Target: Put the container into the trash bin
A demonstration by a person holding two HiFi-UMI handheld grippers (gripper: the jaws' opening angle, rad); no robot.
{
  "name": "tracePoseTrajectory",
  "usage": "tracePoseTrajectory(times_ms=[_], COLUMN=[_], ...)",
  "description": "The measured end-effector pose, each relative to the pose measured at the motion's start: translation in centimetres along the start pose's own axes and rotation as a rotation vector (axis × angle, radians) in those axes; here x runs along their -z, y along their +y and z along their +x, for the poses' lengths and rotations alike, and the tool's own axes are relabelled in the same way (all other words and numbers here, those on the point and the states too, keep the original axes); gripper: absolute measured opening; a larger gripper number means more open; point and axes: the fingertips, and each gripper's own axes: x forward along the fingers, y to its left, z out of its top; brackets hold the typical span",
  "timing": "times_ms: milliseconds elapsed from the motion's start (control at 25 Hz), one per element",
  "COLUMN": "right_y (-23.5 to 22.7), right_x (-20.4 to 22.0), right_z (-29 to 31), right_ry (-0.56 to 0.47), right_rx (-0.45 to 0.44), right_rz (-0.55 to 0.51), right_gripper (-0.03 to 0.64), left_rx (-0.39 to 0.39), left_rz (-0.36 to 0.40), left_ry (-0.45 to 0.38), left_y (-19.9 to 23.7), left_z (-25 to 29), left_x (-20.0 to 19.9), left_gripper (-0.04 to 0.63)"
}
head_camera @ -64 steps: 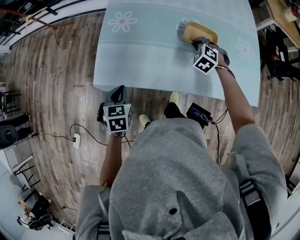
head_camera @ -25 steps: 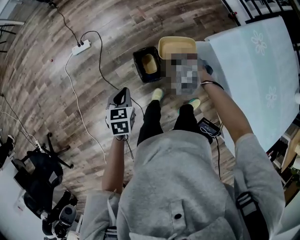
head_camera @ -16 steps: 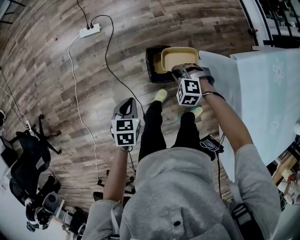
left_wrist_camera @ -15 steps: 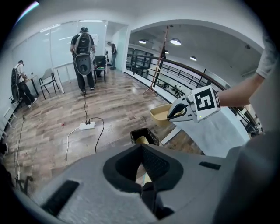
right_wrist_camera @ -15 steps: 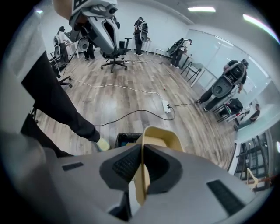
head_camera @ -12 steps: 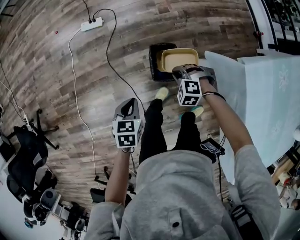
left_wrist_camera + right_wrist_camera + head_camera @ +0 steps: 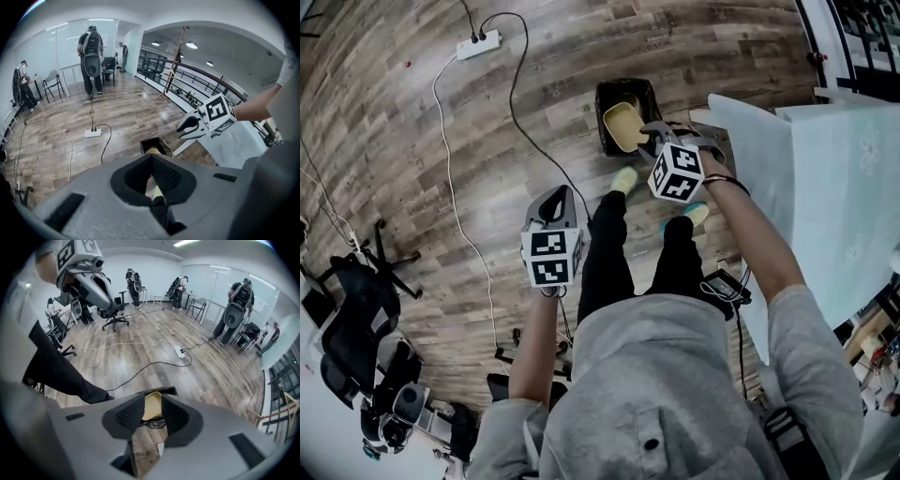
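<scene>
In the head view, the yellow container (image 7: pixel 624 126) is lying tilted inside the black trash bin (image 7: pixel 609 94) on the wooden floor (image 7: pixel 412 169). The right gripper (image 7: pixel 664 141) is hovering at its rim and the left gripper (image 7: pixel 551 199) is hanging well apart. In the left gripper view, the left gripper (image 7: pixel 157 199) is showing its jaws pressed together on nothing. In the right gripper view, the right gripper (image 7: pixel 151 420) is opening its jaws, with the container (image 7: pixel 152 405) showing between them, untouched by the pads.
</scene>
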Motion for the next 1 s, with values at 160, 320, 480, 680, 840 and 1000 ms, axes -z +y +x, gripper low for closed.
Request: tracePoseTrajectory(times_ms=[160, 320, 480, 680, 840, 1000], right_y=[-0.6, -2.0, -3.2, -4.7, -4.6, -3.1], right_x=[1.1, 2.2, 3.1, 4.3, 6.8, 10.9], right_z=[-1.4, -4.2, -8.7, -16.7, -24.5, -32.2], right_ry=[-0.015, -0.033, -0.071, -0.166, -0.227, -0.313], right_rx=[0.029, 0.119, 0.246, 0.422, 0.578, 0.751], right_rz=[0.084, 0.151, 0.242, 0.418, 0.552, 0.712], right_gripper=[0.11, 0.086, 0.043, 0.04, 0.04, 0.04], left_rx=[0.016, 0.044, 0.095, 0.151, 0.213, 0.295], left_rz=[0.035, 0.083, 0.154, 0.259, 0.364, 0.486], left_ry=[-0.007, -0.029, -0.052, -0.096, -0.13, -0.152], left_y=[-0.7, -2.2, -4.4, -7.6, -11.7, -17.5], left_z=[0.3, 0.4, 0.4, 0.2, -0.2, 0.2], left_x=[-1.4, -3.3, -5.7, -9.8, -12.5, -14.5], left_gripper=[0.02, 0.02, 0.02, 0.02, 0.02, 0.02])
